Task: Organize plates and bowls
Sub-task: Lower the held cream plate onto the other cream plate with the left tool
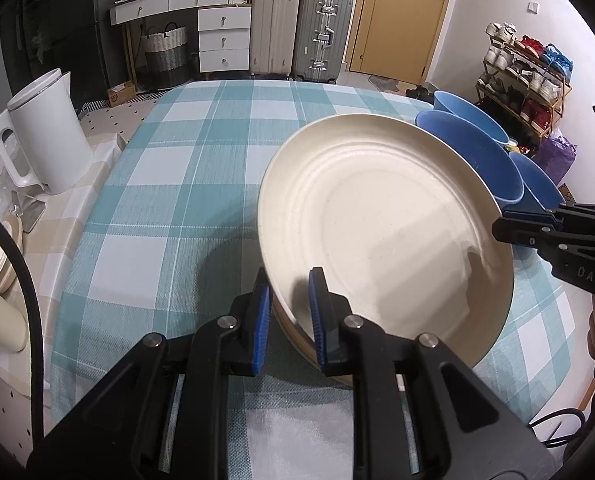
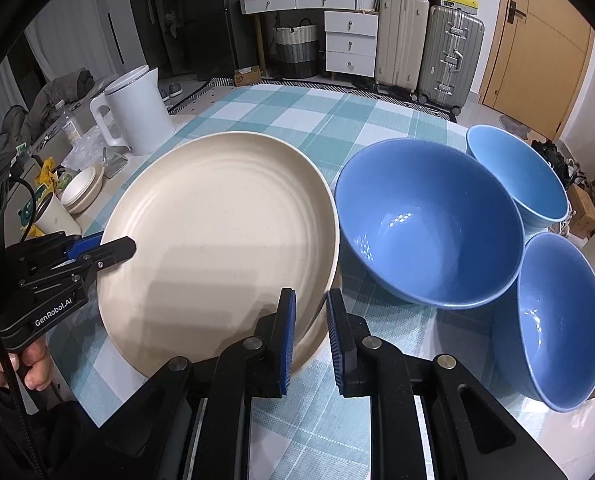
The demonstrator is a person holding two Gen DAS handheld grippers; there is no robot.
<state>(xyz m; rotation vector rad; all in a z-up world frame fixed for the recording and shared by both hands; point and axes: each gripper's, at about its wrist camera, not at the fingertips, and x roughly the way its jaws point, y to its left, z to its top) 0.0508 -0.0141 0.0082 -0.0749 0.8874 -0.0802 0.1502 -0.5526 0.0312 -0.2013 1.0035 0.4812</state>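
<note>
1. At the near rim of the cream plate (image 1: 385, 232), the left gripper (image 1: 288, 316) has its blue pads (image 1: 259, 320) pinching the rim, 1 pad under the edge and 1 on the inner face.
2. On the opposite side of that rim, the right gripper (image 2: 311, 336) straddles the edge in the same way, its jaws nearly closed with the plate's rim between them.
3. The plate appears tilted and held between the 2 grippers just over the checked tablecloth (image 1: 169, 184). A tan edge shows under it in the left wrist view, but I cannot tell whether that is a 2nd plate or the plate's own underside.
4. Just beside the plate, to its right, stand 3 blue bowls (image 2: 429, 224), side by side and not nested: 1 large and 2 smaller, upright on the cloth.
5. Farther out, at the table's left edge near the white kettle (image 1: 45, 140), a small stack of cream dishes (image 2: 82, 194) sits apart from the rest.
6. My reading: the task is early to midway. The plate is in hand but not yet set in a final place, and stacking the 3 bowls looks like work left to do.
</note>
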